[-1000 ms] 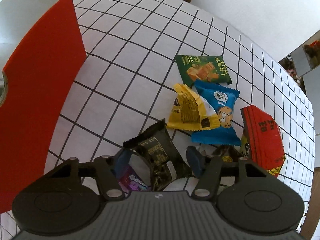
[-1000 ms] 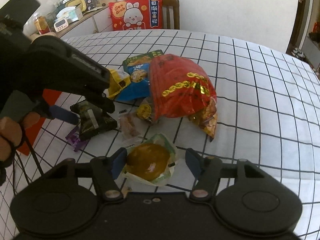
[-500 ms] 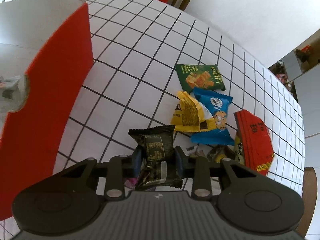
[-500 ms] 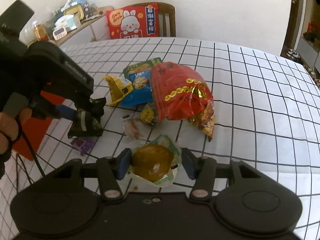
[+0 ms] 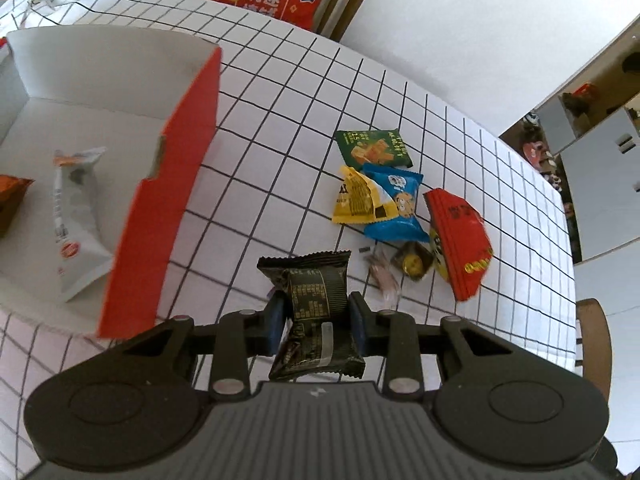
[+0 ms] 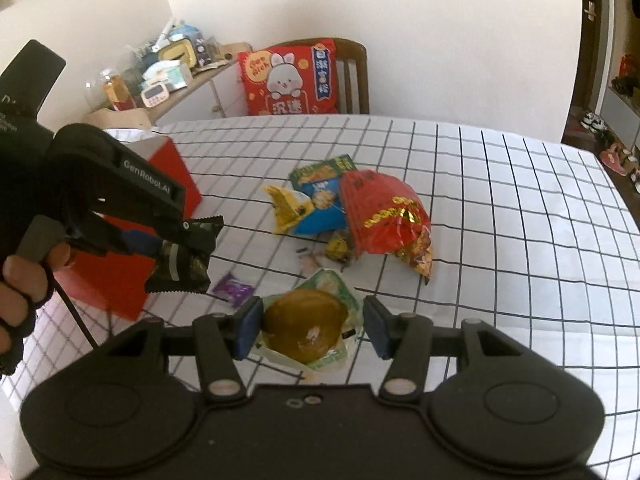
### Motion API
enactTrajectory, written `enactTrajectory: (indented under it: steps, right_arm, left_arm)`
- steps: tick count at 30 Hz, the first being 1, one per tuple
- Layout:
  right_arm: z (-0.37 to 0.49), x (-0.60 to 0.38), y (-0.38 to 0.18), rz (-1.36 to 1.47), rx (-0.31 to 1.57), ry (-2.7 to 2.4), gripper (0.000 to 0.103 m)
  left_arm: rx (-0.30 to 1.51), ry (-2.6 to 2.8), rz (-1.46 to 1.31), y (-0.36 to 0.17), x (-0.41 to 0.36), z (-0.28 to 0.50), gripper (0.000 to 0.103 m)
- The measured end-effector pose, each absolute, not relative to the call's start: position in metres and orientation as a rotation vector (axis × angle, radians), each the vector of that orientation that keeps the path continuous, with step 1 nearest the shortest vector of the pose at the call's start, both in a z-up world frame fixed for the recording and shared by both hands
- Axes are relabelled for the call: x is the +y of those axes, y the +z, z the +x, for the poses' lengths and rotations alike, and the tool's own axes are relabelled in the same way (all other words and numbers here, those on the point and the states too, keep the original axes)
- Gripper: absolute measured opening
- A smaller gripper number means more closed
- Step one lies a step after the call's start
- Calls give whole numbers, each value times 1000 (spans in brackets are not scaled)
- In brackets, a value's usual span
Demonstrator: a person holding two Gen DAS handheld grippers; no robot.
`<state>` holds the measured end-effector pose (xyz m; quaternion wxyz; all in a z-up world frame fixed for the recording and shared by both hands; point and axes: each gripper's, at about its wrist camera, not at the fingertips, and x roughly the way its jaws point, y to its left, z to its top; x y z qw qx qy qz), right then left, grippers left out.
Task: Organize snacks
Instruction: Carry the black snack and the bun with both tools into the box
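Observation:
My left gripper (image 5: 316, 320) is shut on a black snack packet (image 5: 316, 304) and holds it up off the table; the packet also shows in the right wrist view (image 6: 184, 256). My right gripper (image 6: 312, 326) is shut on a clear-wrapped golden pastry (image 6: 306, 330), lifted above the table. The red box (image 5: 160, 208) with white inside stands at the left and holds a white packet (image 5: 74, 220). A pile of snacks lies on the checked cloth: green (image 5: 374, 148), yellow (image 5: 356, 200), blue (image 5: 396, 208) and red (image 5: 460, 236) packets.
A small purple wrapper (image 6: 234, 290) lies on the cloth beside the box. Small loose candies (image 5: 412, 264) lie near the pile. A chair with a red rabbit cushion (image 6: 292, 80) stands at the table's far edge. A cluttered sideboard (image 6: 172, 76) is at the back left.
My left gripper closed on the black packet and lifted it toward the box. My right gripper closed on the pastry and raised it off the cloth.

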<state>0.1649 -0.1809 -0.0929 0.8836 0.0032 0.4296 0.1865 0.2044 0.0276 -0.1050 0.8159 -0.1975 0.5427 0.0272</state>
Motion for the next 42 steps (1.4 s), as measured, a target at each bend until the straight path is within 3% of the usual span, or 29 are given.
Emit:
enactTrajectory:
  steps: [27,42]
  right_arm:
    - [146,-54,-27,-72,779,582,53]
    - [175,55,-51,-188,809,638,53]
  left_arm:
    - [995,131,-377,-21,154,131,33]
    - [996,280,-349,-40,252,148,33]
